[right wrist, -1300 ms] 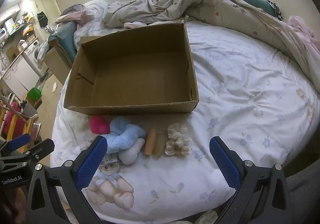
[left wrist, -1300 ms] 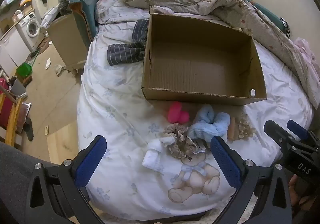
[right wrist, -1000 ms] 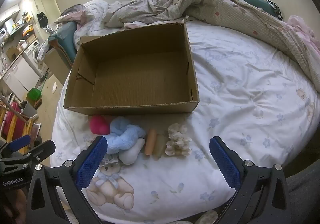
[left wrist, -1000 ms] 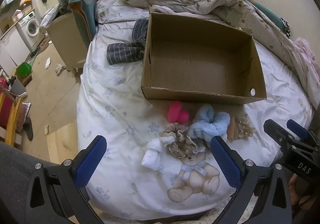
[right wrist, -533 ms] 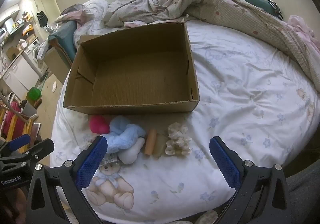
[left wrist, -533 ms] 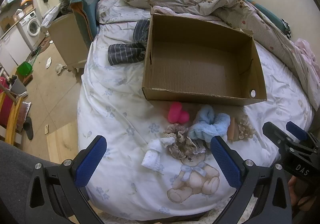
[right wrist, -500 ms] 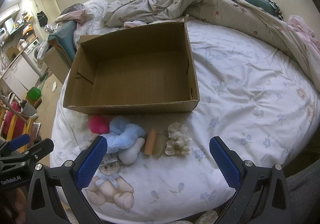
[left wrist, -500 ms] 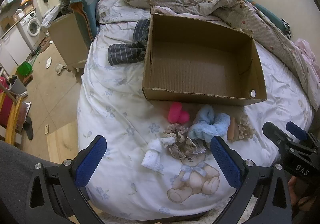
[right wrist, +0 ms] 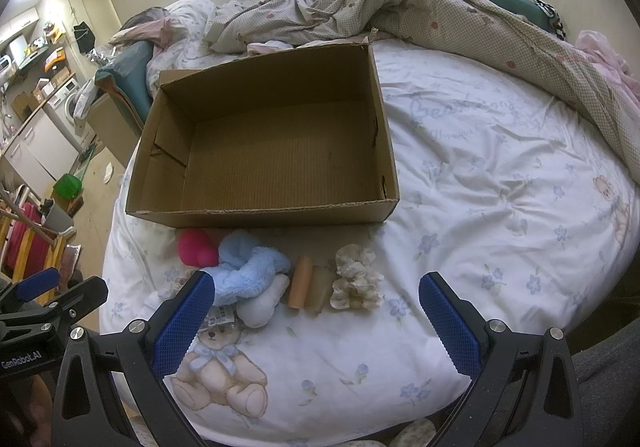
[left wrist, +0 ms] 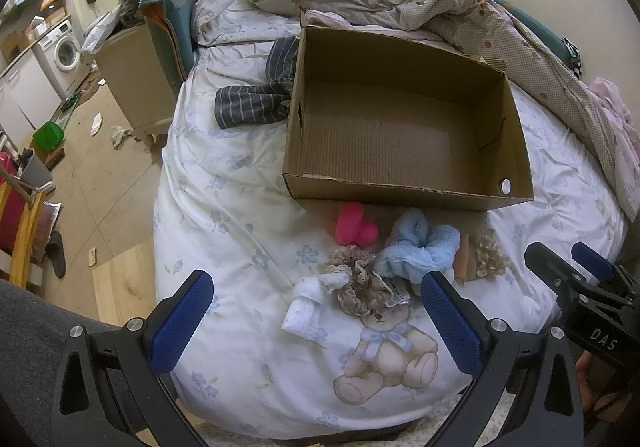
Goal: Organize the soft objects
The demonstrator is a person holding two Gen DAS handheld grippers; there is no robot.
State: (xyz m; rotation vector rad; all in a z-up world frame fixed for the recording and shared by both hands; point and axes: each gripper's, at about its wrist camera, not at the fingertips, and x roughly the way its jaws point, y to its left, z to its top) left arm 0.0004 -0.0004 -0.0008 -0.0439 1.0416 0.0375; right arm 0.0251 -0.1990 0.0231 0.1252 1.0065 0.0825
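- A bedroom: a bed (left wrist: 224,183) under a white quilt printed with small blue flowers and teddy bears fills both views, with a rumpled checked duvet (right wrist: 420,11) heaped along its far side and a washing machine (left wrist: 66,47) off in the room to the left.
- Pale script on the quilt reads partly as "Bear…" with a smaller line below it that is too faint to make out.
- The soft things lie in a loose row along the near wall of an open cardboard box (right wrist: 264,207), on the quilt and outside the box.
- From the left of that row: a pink plush piece (right wrist: 196,247) close against the box wall; a fluffy light-blue scrunchie (right wrist: 248,271), its long axis running left to right; a white plush piece (right wrist: 262,305) touching its near edge.
- An orange-tan roll (right wrist: 301,281) lies just beside them with its long axis pointing toward the box, then a cream ruffled scrunchie (right wrist: 356,279) at the right end.
- Nearer the left camera sit a beige lace scrunchie (left wrist: 356,279) and a white folded cloth (left wrist: 310,303); a paper tag (left wrist: 396,289) with print too small to read lies against the lace one.
- The box's long axis runs left to right, and nothing lies inside it.
- A dark striped garment (left wrist: 256,103) rests against the box's left end.
- The left gripper (left wrist: 316,321) hangs over the near edge of the bed, jaws spread wide and holding nothing; its body reads "GenRobot.AI" in the right view.
- The right gripper (right wrist: 316,321) hangs likewise, jaws wide apart and empty; "DAS" shows on its body in the left view.
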